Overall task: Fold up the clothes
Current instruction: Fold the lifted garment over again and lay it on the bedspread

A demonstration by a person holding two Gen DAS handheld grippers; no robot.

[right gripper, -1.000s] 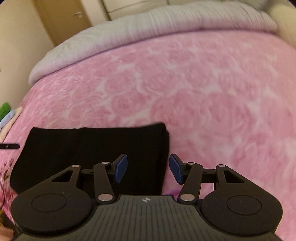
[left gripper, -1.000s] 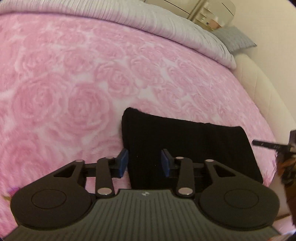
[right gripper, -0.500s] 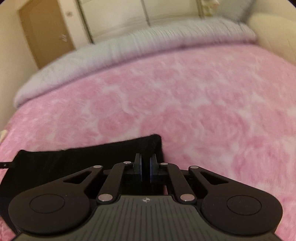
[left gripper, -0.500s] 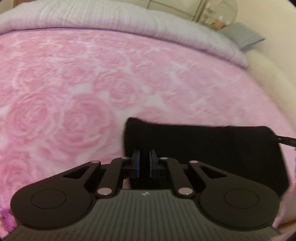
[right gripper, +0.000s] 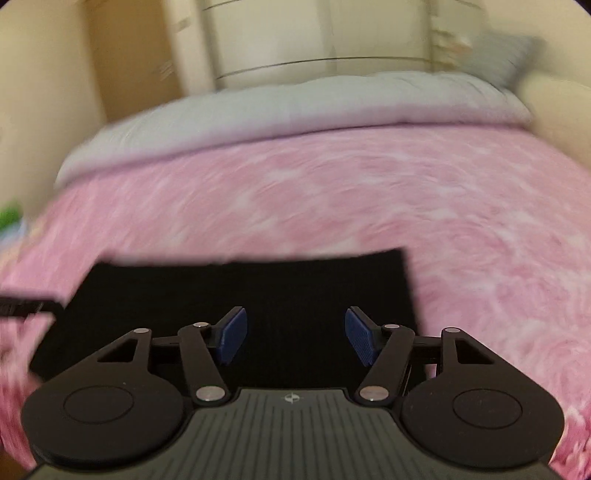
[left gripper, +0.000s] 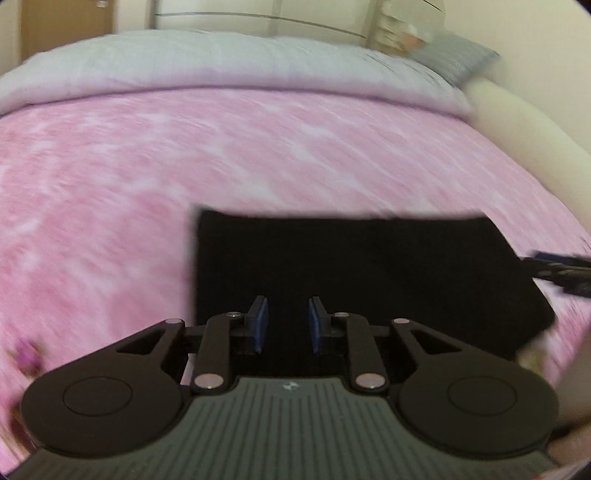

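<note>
Bed [left gripper: 258,177] fills both views, spread with a pink rose-print blanket [right gripper: 424,206], a grey duvet [left gripper: 221,62] rolled along its far edge and a grey pillow [right gripper: 506,55] at the far right corner; pale wardrobe doors [right gripper: 314,33] stand behind, all of it smeared by motion blur.

Next in size, the black garment [left gripper: 351,266]; it lies on the near part of the blanket as a flat, straight-edged rectangle, its left edge in the left wrist view and its right edge [right gripper: 406,284] in the right wrist view; that tidy shape reads as already folded at least once, though whether another fold is due cannot be told from here.

It looks soft, light and limp, a knit perhaps, so it should drape and sag when lifted; best taken by pinching both layers at the near corners, one gripper at each.

Left gripper [left gripper: 284,325] hovers over the cloth's near left part, jaws parted narrowly with nothing between them; right gripper [right gripper: 293,338] sits over the near right part, jaws spread wide and empty too; its tip shows at the right of the left view.

Smallest of all, a little emblem on each gripper body; no readable writing anywhere.
</note>
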